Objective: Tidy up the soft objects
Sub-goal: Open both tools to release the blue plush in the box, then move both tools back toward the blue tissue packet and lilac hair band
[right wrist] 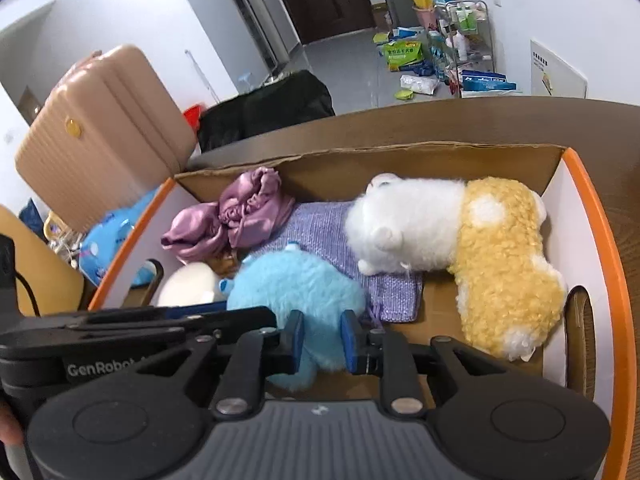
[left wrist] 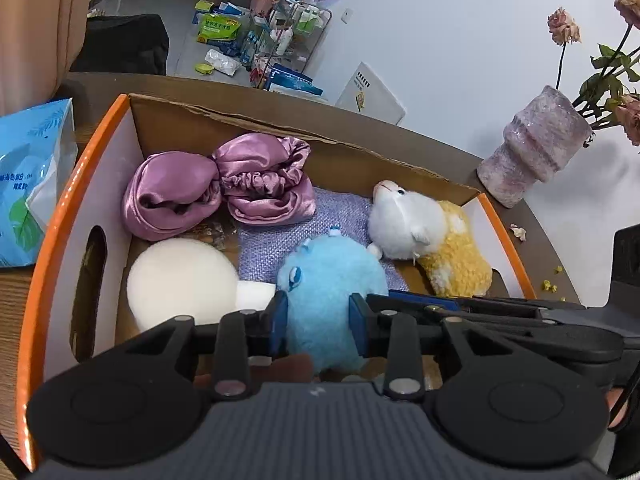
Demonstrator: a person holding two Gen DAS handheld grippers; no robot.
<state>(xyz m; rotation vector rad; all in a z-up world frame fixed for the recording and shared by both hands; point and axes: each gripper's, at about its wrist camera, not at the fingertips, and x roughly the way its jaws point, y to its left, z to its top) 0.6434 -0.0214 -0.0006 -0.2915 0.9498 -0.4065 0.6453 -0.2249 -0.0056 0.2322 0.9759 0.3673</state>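
Both grippers clamp the blue plush toy (left wrist: 328,292) inside the orange-rimmed cardboard box (left wrist: 52,224): left gripper (left wrist: 319,322) and right gripper (right wrist: 322,340) each have jaws closed on its fur. Crowding it: white-and-yellow plush (right wrist: 460,240) on the right, purple satin bonnet (left wrist: 216,184) at the back, cream ball (left wrist: 180,280) on the left, lilac knit cloth (right wrist: 320,224) underneath. Pink vase (left wrist: 536,144) stands on the worktop beside the box.
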